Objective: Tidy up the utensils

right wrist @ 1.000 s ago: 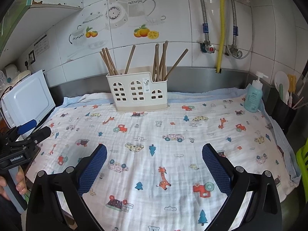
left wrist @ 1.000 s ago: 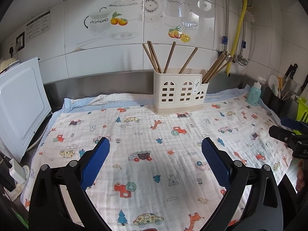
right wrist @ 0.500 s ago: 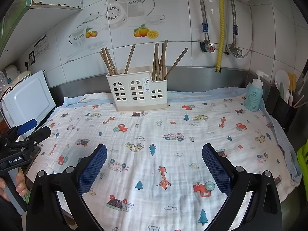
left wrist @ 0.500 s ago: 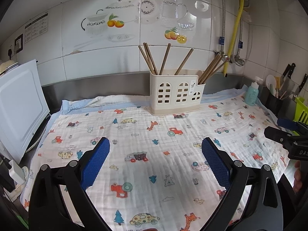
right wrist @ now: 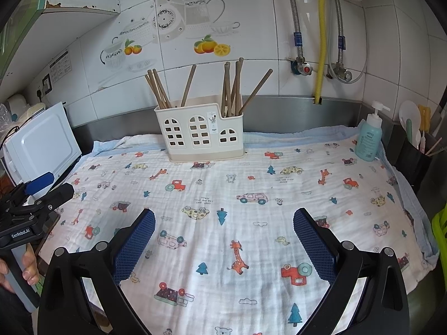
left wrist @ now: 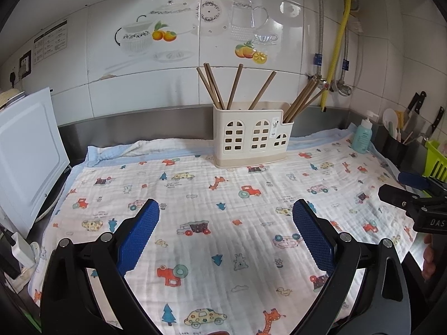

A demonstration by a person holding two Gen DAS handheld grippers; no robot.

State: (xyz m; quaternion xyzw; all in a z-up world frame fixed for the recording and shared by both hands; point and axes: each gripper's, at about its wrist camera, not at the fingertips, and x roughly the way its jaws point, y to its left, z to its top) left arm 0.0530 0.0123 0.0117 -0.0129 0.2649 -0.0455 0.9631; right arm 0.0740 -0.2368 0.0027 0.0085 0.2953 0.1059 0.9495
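My left tongs (left wrist: 225,233) and right tongs (right wrist: 224,236) both hang apart and empty above the bench (right wrist: 279,167), which is draped in a cloth printed with cars and giraffes. Every brown chopstick (right wrist: 187,86) I can see stands leaning in the cream holder (right wrist: 199,131) at the back by the wall, in two groups. Nothing lies loose on the cloth, so sorting looks finished or nearly so.

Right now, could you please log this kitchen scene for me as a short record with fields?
surface: patterned cloth over the counter
holder: cream utensil holder upright at the back
contents: wooden chopsticks standing in its compartments
left gripper: open, holding nothing
right gripper: open, holding nothing
right side: soap bottle
left side: white appliance
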